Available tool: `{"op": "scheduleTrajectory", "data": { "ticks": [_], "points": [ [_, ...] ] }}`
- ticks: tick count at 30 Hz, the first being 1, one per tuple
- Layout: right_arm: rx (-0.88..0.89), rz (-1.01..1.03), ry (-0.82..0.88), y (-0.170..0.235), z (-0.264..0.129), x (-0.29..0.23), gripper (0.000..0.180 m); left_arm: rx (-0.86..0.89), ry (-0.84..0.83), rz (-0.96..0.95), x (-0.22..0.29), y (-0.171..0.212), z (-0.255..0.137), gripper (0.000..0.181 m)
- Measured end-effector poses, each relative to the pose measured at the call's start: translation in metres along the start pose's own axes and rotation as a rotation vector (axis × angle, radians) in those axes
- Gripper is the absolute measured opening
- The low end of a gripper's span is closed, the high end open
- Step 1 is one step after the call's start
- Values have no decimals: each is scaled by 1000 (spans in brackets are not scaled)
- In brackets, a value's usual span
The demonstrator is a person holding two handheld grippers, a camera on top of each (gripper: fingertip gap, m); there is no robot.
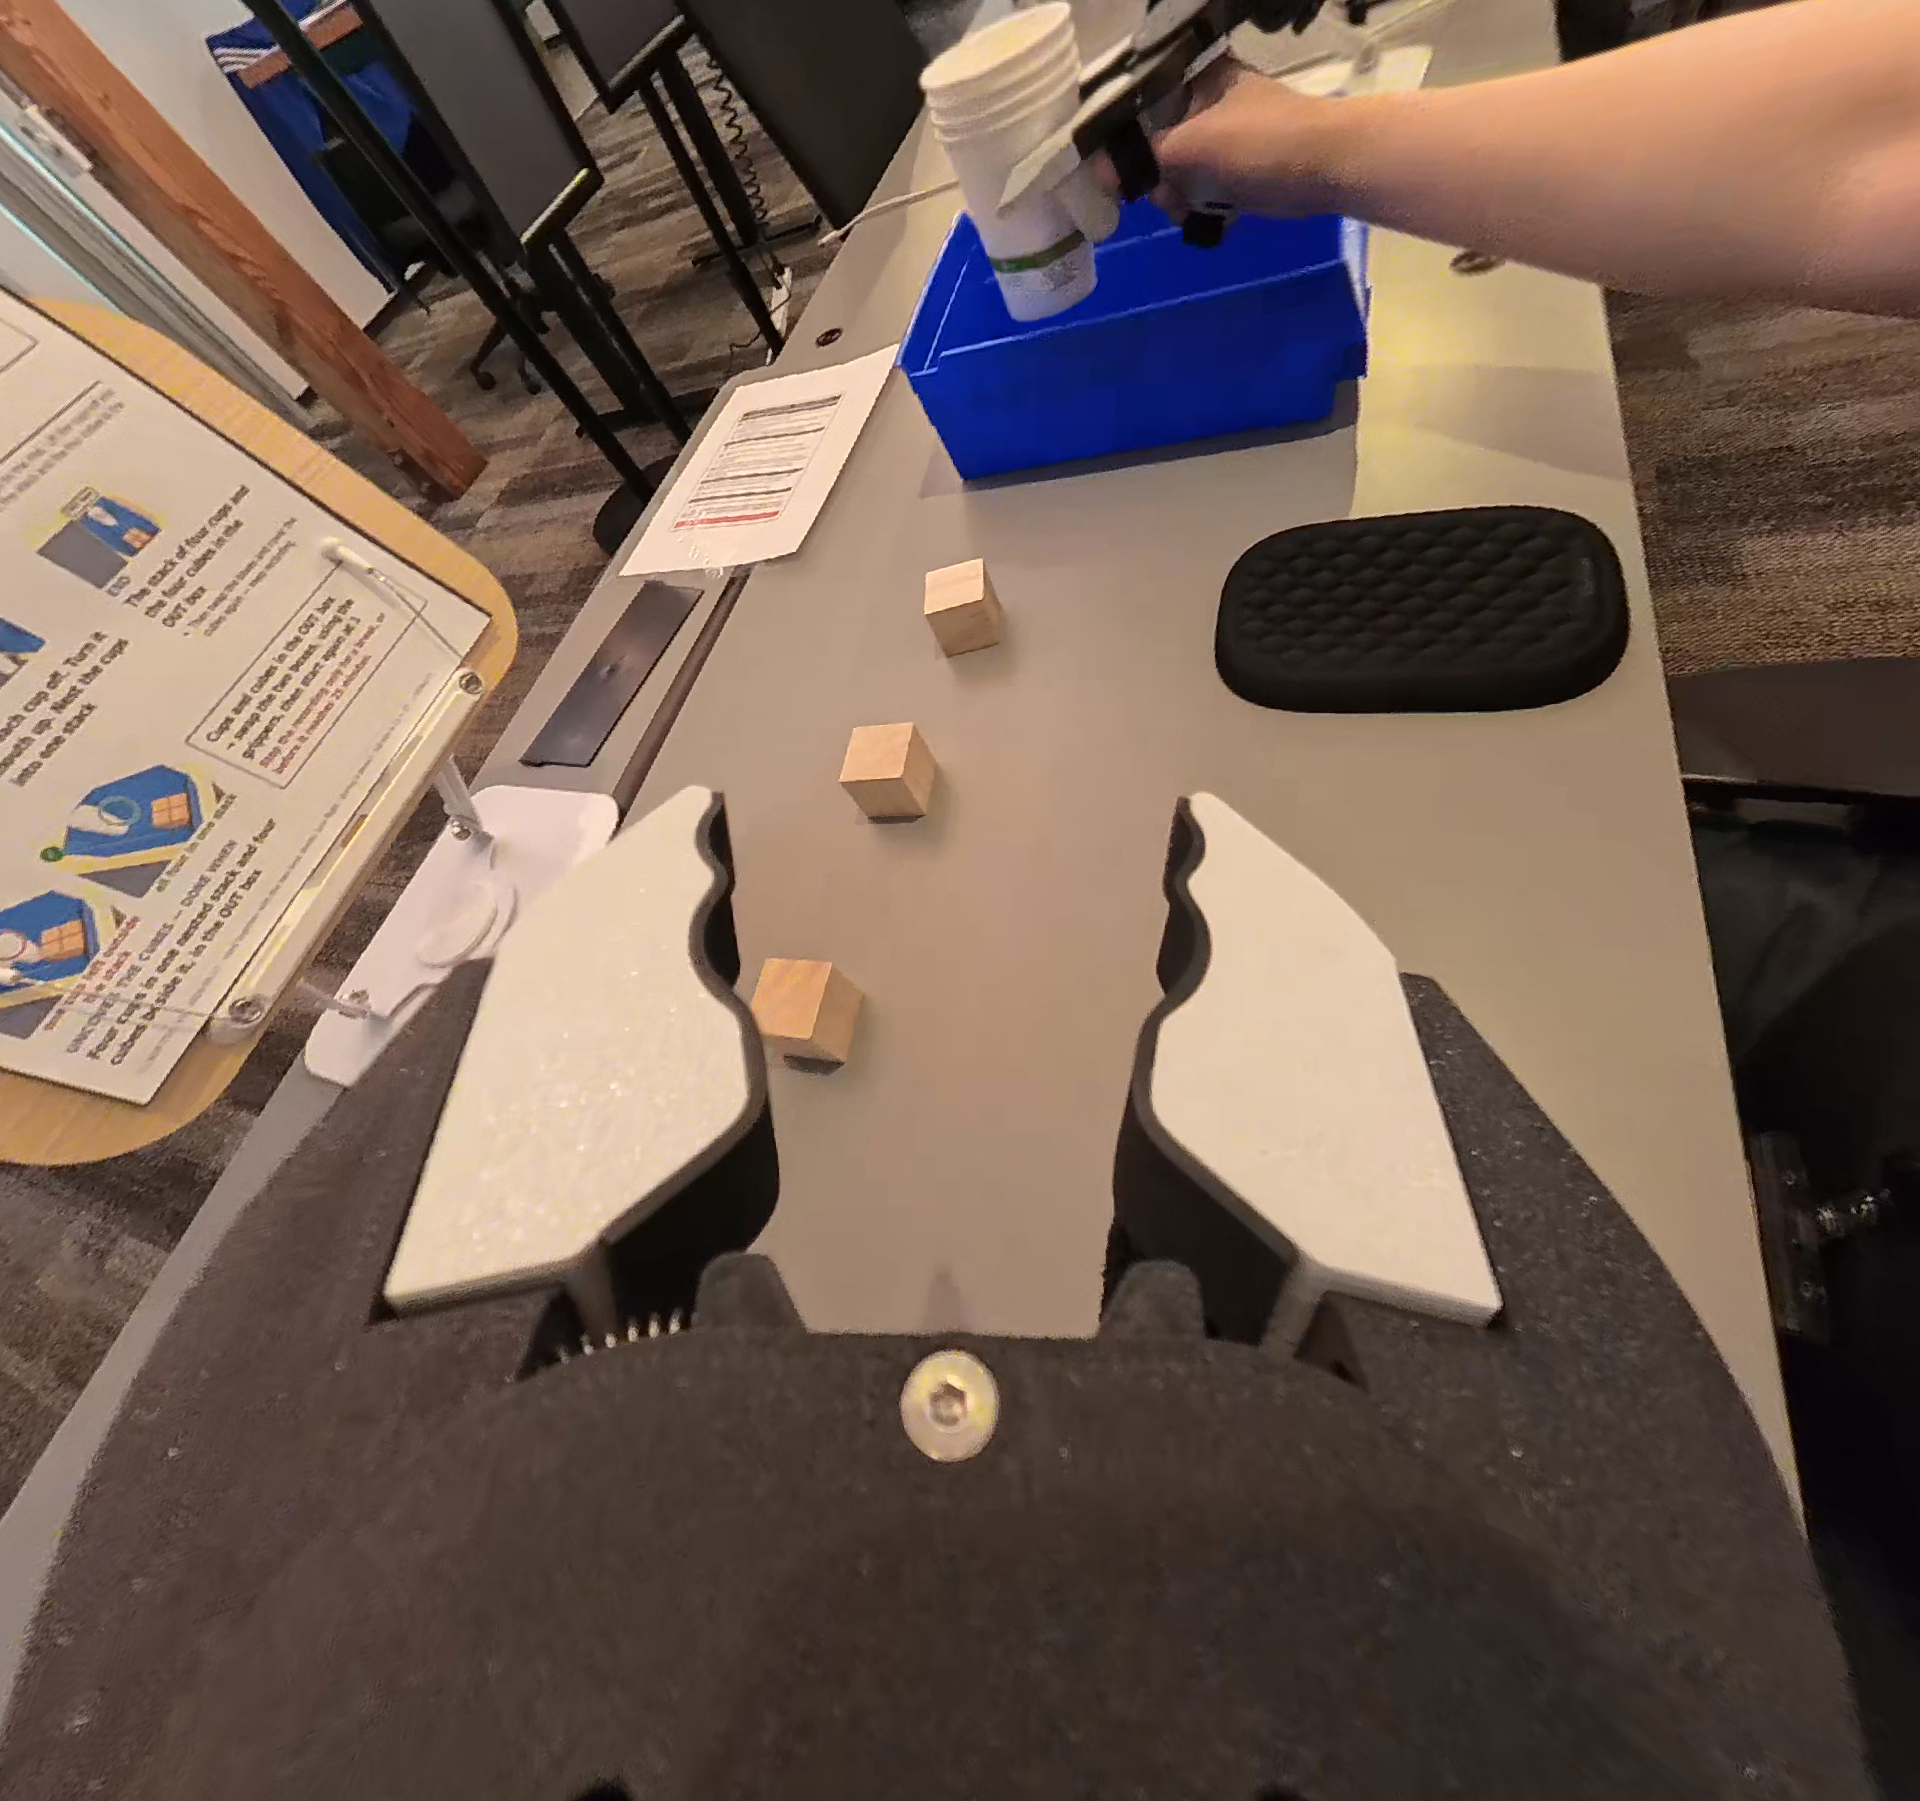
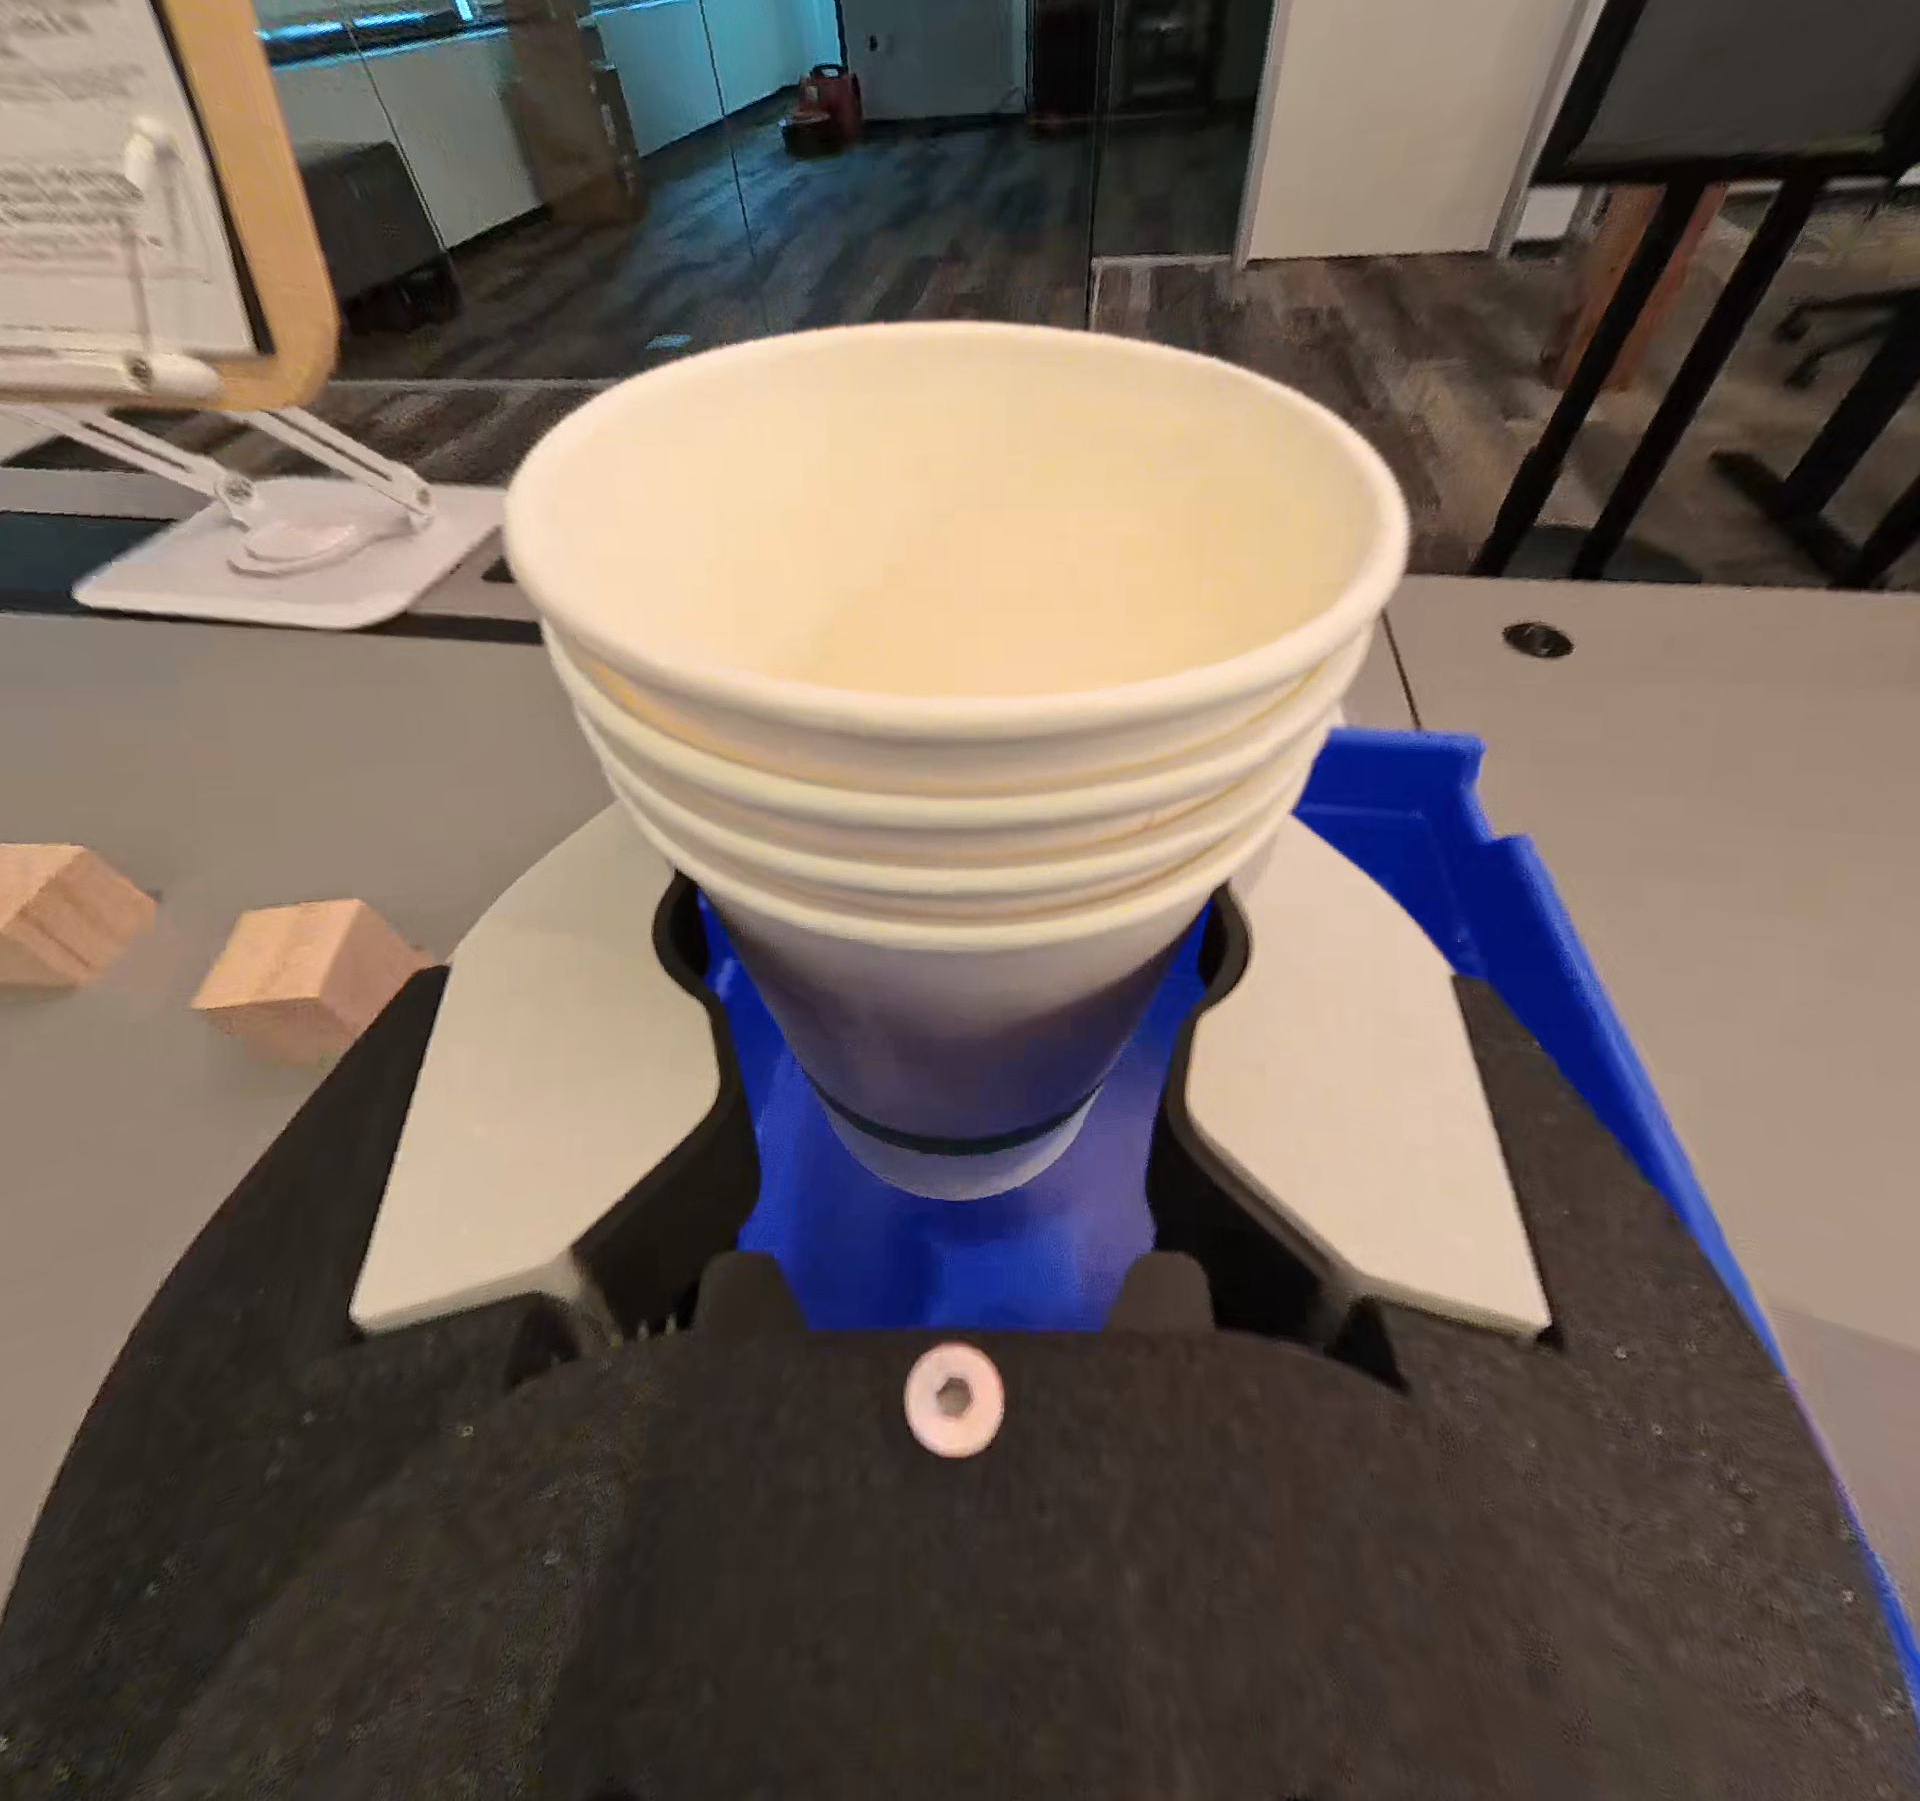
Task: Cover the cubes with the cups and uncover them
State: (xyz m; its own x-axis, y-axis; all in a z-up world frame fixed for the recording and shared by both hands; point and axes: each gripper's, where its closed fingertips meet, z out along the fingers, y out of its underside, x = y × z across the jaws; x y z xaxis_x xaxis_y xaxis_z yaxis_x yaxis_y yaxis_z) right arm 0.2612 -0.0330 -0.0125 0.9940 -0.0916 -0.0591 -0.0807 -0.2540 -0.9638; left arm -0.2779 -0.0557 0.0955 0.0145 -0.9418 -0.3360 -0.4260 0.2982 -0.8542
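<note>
Nearest my wide-open, empty left gripper (image 1: 951, 930), wooden cubes (image 1: 807, 1011) trail toward twelve o'clock. Right gripper (image 2: 951, 1008) clamps the nested cup stack (image 2: 956, 712) above the blue bin (image 1: 1132, 369); possibly four cups, tilted, they may slip.

An office: grey desk (image 1: 1091, 920), carpet, glass partitions at the top (right wrist view), wrist rest (image 1: 1421, 608).

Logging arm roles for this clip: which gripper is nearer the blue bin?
Right. The right gripper holds the cup stack over the blue bin; the left gripper hangs open by the nearest cube, far short of it.
</note>
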Motion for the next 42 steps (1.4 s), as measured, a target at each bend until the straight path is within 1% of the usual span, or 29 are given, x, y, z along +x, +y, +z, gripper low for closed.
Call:
{"op": "scheduleTrajectory", "data": {
  "ticks": [3, 5, 8, 12, 18, 20, 24, 25, 28, 30, 33, 34, 35, 36, 37, 39, 42],
  "points": [
    [-35, -41, 53, 27, 13, 15, 94, -6, -16, -9, -2, -2, -4, 79],
    [-57, -20, 37, 41, 17, 17, 94, -9, -28, -8, -4, -3, -6, 79],
    [-103, -43, 62, 58, 20, 22, 94, -10, -36, -12, -5, -5, -6, 79],
    [-148, -69, 75, 71, 19, 23, 95, -8, -31, -15, -2, -5, -3, 79],
    [-199, -23, 89, 79, 11, 26, 94, 6, -22, -12, 5, -4, -3, 78],
    [-231, -19, 85, 86, 11, 27, 93, 15, -21, -11, 5, -4, -4, 78],
    [-237, 1, 101, 87, 10, 28, 93, 30, -23, -28, 6, -6, -8, 78],
    [-232, -7, 124, 85, 9, 30, 98, 37, -22, -28, 9, -7, -10, 78],
    [-179, 17, 129, 77, -1, 28, 98, 51, -21, -17, 16, -6, -18, 78],
    [-123, 32, 127, 67, -16, 24, 98, 49, -25, -26, 16, -3, -21, 79],
    [-42, 40, 140, 47, -48, 17, 98, 42, -53, -39, 12, 3, -26, 79],
    [-26, 22, 170, 40, -62, 16, 98, 36, -58, -40, 12, 6, -27, 79],
    [-10, -2, 211, 31, -77, 15, 95, 29, -62, -39, 12, 10, -28, 79],
    [5, -23, 254, 22, -92, 12, 89, 21, -69, -40, 11, 14, -29, 79],
    [15, -43, 284, 13, -104, 4, 84, 12, -80, -43, 9, 19, -29, 79],
    [4, -89, 264, -6, -114, -27, 77, -2, -107, -59, 1, 25, -28, 79],
    [-116, -193, 144, -20, -96, -96, 67, -11, -127, -85, -6, 30, -21, 79]
  ]
}}
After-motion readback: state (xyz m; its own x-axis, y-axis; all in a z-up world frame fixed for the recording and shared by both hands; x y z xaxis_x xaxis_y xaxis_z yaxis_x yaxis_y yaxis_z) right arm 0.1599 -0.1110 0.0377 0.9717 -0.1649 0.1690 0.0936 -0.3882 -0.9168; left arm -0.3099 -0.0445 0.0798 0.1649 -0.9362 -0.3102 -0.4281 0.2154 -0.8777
